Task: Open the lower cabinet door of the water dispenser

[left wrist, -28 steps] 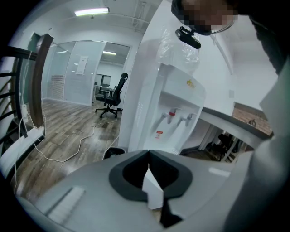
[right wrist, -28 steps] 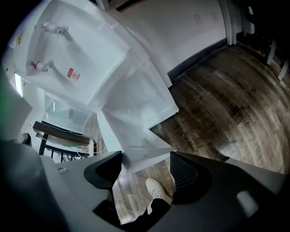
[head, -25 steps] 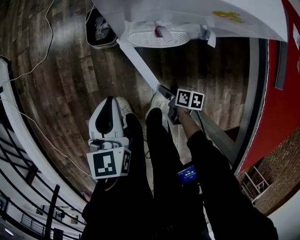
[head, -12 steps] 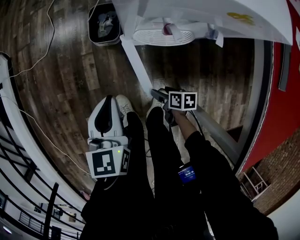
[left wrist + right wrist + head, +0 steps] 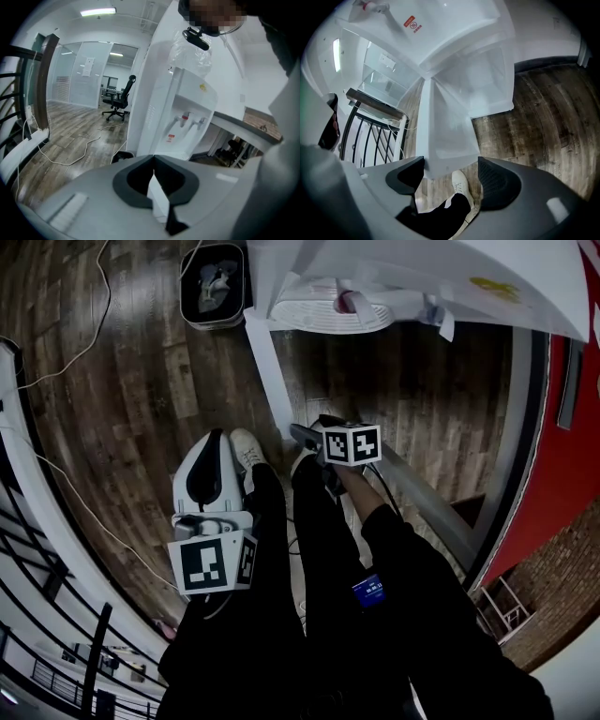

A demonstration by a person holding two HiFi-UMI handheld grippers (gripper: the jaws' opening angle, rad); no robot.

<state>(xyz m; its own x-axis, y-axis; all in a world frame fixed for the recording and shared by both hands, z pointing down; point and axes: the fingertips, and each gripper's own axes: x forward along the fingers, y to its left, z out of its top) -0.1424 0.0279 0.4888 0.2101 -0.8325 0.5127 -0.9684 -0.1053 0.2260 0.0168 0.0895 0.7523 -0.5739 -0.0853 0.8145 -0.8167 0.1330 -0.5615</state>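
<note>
The white water dispenser (image 5: 394, 268) stands at the top of the head view. Its lower cabinet door (image 5: 267, 371) is swung open and shows as a narrow white strip that runs toward me. My right gripper (image 5: 305, 434) is at the door's free end. In the right gripper view its jaws (image 5: 450, 171) stand wide apart, just short of the door's (image 5: 447, 126) edge and not pressing on it. Behind the door the cabinet's pale inside (image 5: 485, 79) is exposed. My left gripper (image 5: 217, 439) hangs lower left over the floor, shut and empty, with its tips (image 5: 153, 159) meeting, and points at the dispenser (image 5: 187, 108).
A black bin (image 5: 214, 282) sits left of the dispenser. A white cable (image 5: 66, 381) trails over the wood floor. A railing (image 5: 37, 549) runs along the left and a red wall (image 5: 562, 456) stands at the right. The person's white shoes (image 5: 246, 451) are by the door's end.
My right gripper has shifted left and rolled, and the door's free end has swung left with it. The left gripper has stayed put.
</note>
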